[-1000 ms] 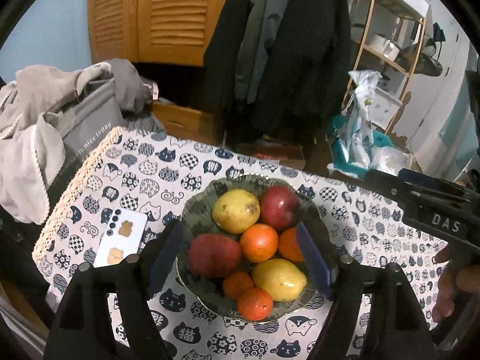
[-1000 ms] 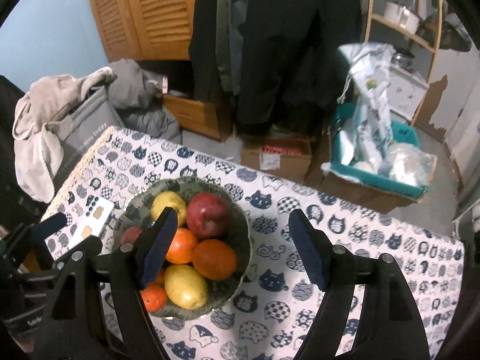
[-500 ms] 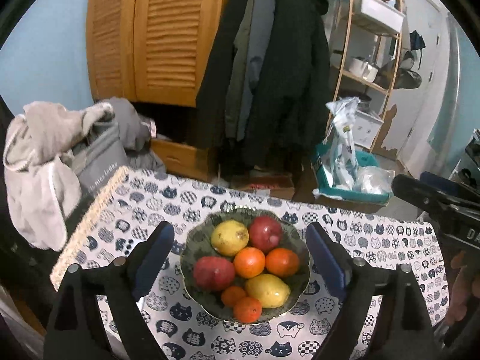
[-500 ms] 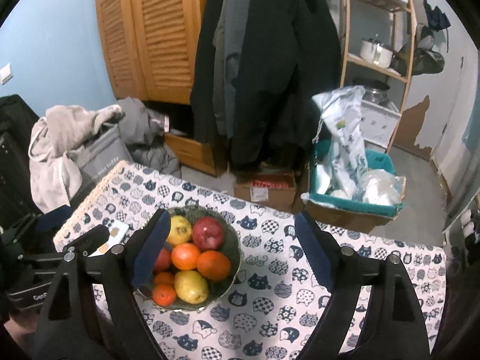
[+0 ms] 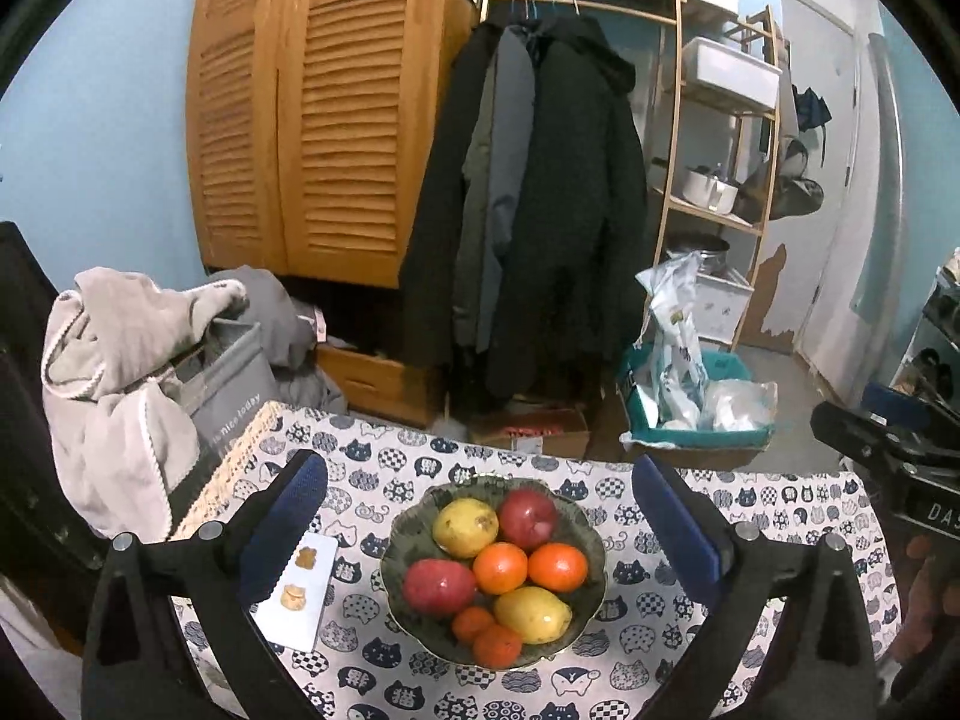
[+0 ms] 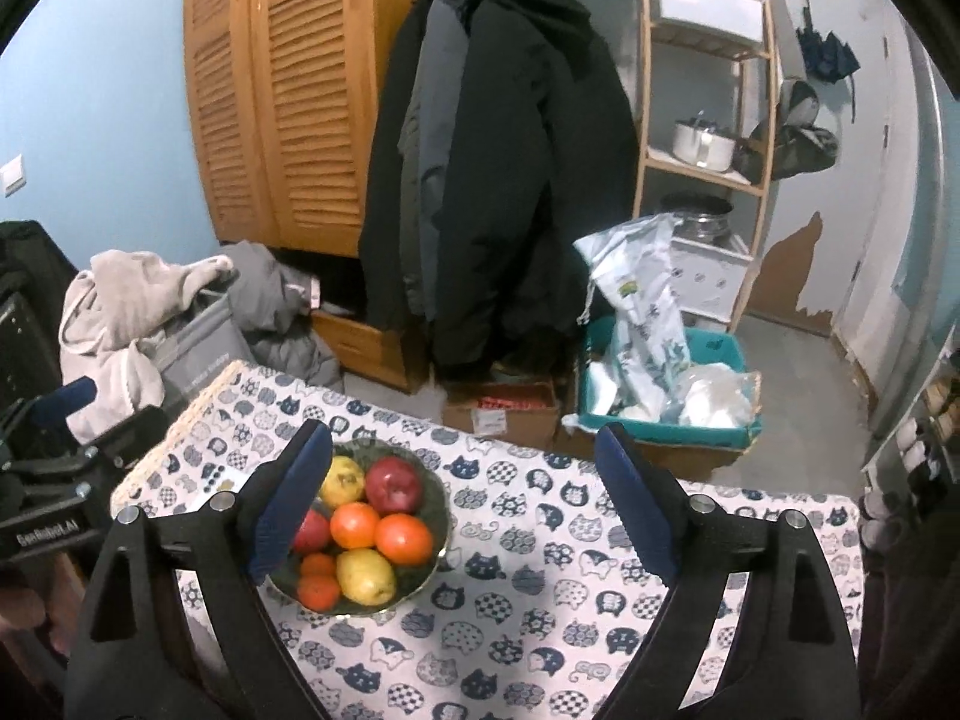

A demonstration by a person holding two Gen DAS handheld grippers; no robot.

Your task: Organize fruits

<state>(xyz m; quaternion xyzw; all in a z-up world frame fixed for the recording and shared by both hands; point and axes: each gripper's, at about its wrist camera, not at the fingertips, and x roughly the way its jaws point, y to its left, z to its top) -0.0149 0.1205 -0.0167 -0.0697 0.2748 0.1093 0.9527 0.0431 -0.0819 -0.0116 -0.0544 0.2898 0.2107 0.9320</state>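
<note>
Two hand-held grippers are seen above a desk (image 5: 780, 498) covered in a cat-print cloth. The left hand-held gripper (image 5: 480, 525) is spread wide and its jaws are opening; nothing is gripped or touched by its blue pads (image 5: 675, 525), though the dark green bowl (image 5: 591, 531) is framed between them from above. The right hand-held gripper (image 6: 465, 498) is likewise released, with nothing between its pads (image 6: 630, 501) but bare cloth, the bowl (image 6: 441, 507) lying partly behind its left finger. Fruit is piled in the bowl near the desk's middle: two red apples (image 5: 528, 513), two yellow pears (image 5: 465, 527) and several oranges (image 5: 500, 567). A white phone (image 5: 300, 588) is laid just beside the bowl.
</note>
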